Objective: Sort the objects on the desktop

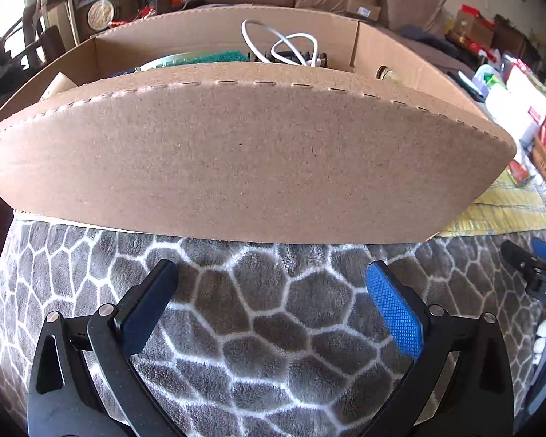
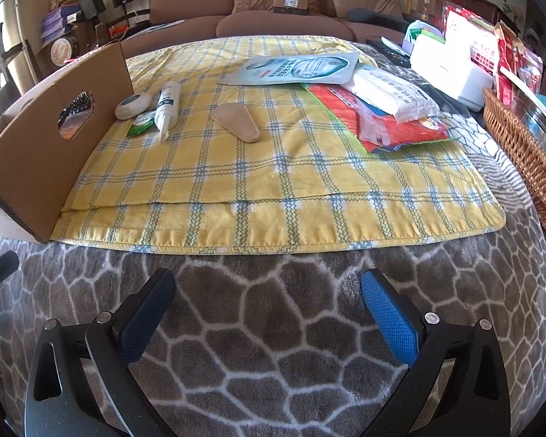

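Note:
My left gripper is open and empty over the grey patterned blanket, just in front of a cardboard box. A white cable, a teal item and other things lie inside the box. My right gripper is open and empty, in front of a yellow checked cloth. On the cloth lie a white tube, a round white case, a green sachet, a beige pouch, a face-mask packet, a wipes pack and red packets.
The box's side wall with a hand hole stands at the cloth's left edge. A wicker basket sits at the right. A white box and red packages crowd the far right. A brown sofa is behind.

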A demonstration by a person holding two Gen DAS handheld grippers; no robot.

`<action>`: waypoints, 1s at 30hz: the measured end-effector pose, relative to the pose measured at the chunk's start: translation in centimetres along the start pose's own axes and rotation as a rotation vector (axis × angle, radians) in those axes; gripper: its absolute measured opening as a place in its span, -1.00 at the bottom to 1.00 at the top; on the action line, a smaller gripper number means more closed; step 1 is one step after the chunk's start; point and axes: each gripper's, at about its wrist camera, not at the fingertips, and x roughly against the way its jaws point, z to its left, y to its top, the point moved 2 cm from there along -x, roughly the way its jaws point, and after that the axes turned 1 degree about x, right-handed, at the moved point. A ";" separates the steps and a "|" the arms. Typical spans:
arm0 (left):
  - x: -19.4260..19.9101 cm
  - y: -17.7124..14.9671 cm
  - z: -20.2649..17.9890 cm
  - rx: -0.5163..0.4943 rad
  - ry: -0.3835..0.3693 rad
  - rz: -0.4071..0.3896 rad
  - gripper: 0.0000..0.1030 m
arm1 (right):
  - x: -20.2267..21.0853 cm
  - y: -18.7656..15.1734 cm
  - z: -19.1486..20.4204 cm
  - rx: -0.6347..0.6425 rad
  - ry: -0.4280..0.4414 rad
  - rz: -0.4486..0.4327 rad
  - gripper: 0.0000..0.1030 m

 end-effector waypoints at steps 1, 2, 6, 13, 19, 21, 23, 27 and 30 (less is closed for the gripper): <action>-0.1 0.0 -0.2 -0.005 -0.002 0.001 1.00 | 0.0 0.0 0.0 -0.001 0.001 0.000 1.00; -0.1 0.0 -0.4 -0.010 -0.001 0.001 1.00 | 0.0 0.0 0.0 -0.001 0.001 0.000 1.00; -0.4 0.0 -1.0 -0.020 0.009 0.005 1.00 | 0.0 0.0 0.0 0.000 0.000 0.000 1.00; -0.8 0.1 -1.7 -0.041 0.043 0.011 1.00 | 0.0 0.0 0.1 0.000 0.000 0.000 1.00; -0.8 0.1 -1.7 -0.040 0.041 0.010 1.00 | 0.0 0.0 0.1 0.000 0.000 0.000 1.00; -0.8 0.1 -1.7 -0.040 0.042 0.010 1.00 | 0.0 0.0 0.1 0.000 0.000 0.000 1.00; -0.8 0.2 -1.7 -0.040 0.042 0.010 1.00 | 0.0 0.0 0.0 0.000 0.000 0.000 1.00; -0.8 0.2 -1.7 -0.040 0.041 0.010 1.00 | 0.0 0.0 0.1 0.000 0.000 0.000 1.00; -0.8 0.2 -1.7 -0.041 0.043 0.010 1.00 | 0.0 0.0 0.1 0.001 0.000 0.000 1.00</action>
